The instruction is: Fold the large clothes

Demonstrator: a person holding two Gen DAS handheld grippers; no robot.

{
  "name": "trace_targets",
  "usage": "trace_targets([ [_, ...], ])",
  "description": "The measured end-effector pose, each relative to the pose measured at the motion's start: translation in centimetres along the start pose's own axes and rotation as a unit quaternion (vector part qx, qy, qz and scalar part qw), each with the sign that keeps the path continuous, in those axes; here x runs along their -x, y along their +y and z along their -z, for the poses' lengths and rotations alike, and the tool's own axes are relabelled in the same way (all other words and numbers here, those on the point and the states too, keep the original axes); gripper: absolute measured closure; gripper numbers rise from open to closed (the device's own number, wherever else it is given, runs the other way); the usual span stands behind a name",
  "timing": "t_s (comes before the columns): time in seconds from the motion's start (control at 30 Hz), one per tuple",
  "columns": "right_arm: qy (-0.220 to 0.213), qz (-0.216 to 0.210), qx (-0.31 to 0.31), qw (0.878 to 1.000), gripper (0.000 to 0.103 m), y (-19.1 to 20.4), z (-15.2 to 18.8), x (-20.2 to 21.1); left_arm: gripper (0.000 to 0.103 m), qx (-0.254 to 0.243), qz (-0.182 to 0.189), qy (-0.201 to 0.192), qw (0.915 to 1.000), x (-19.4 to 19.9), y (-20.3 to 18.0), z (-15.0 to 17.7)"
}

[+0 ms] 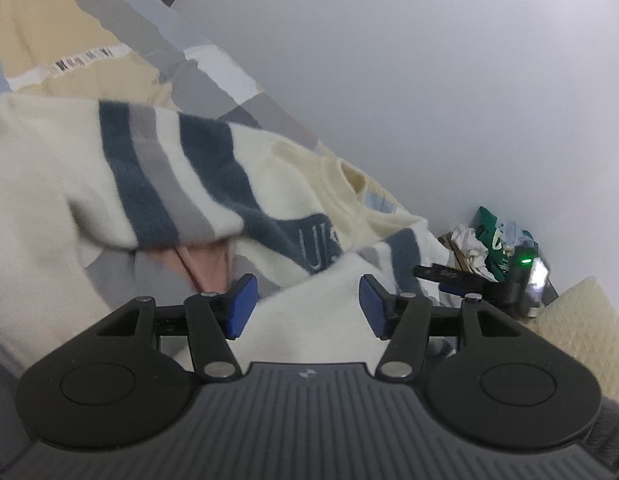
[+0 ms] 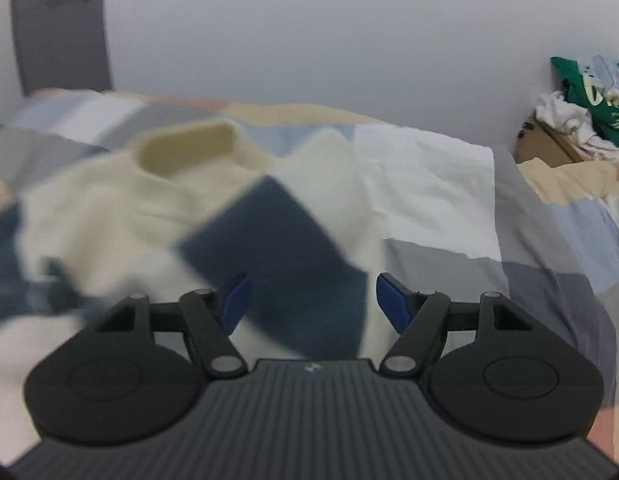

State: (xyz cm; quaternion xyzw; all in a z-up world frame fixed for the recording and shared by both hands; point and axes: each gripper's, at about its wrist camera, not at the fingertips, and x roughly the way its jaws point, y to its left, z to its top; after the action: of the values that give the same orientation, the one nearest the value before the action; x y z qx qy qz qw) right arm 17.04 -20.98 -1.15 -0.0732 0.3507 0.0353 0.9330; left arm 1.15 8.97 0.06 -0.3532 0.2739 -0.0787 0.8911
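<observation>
From the left wrist, the left tongs (image 1: 307, 306) stand spread, their blue pads apart with a fold of the cream knitted sweater with navy and grey stripes (image 1: 181, 176) lying between them, not visibly pinched. The sweater sprawls across the patchwork bed cover in grey, beige and pink blocks (image 1: 41, 32), one striped sleeve thrown over the body and the collar towards the white wall (image 1: 409, 60). Further off to the right, the right tongs (image 1: 455, 278) show as a dark shape with a green light, near a heap of green and white clothes (image 1: 489, 240) in the corner.

From the right wrist, the picture is smeared by motion. The right tongs (image 2: 311, 302) are spread wide, with nothing pressed between the pads; a cream and navy part of the sweater (image 2: 277, 232) lies just ahead and under them. The pale yellow collar (image 2: 185, 148) faces up, and the bed cover (image 2: 449, 184) runs bare to the right, towards a cardboard box of clothes (image 2: 549, 144).

The risk, as I judge it, is a poor grab: neither pair grips cloth, so tongs closing in a hurry may catch one layer only, or the bed cover with the knit. The sleeve already lies crooked, and a fold made over it would set lopsided and bunch.
</observation>
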Motion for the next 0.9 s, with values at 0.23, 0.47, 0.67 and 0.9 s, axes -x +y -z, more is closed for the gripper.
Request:
trace_targets([
  [0.23, 0.026, 0.023, 0.052, 0.998, 0.029, -0.1, 1.1, -6.1, 0.041, -0.006, -0.009, 0.010, 0.9999, -2.4, 1.0, 0.3],
  [0.47, -0.003, -0.009, 0.043, 0.999, 0.087, -1.8, -0.5, -5.0, 0.041, -0.006, 0.000, 0.000, 1.0000, -2.5, 1.3, 0.3],
  [0.67, -0.024, 0.047, -0.021, 0.998, 0.092, -6.7, -2.2, -6.0, 0.041, -0.049, 0.014, 0.006, 0.9987, -2.8, -0.3, 1.0],
  [0.9, 0.024, 0.102, -0.101, 0.989, 0.100, -11.7, -0.1, -10.5, 0.041, -0.094, -0.025, 0.052, 0.9939, -5.5, -1.4, 2.8],
])
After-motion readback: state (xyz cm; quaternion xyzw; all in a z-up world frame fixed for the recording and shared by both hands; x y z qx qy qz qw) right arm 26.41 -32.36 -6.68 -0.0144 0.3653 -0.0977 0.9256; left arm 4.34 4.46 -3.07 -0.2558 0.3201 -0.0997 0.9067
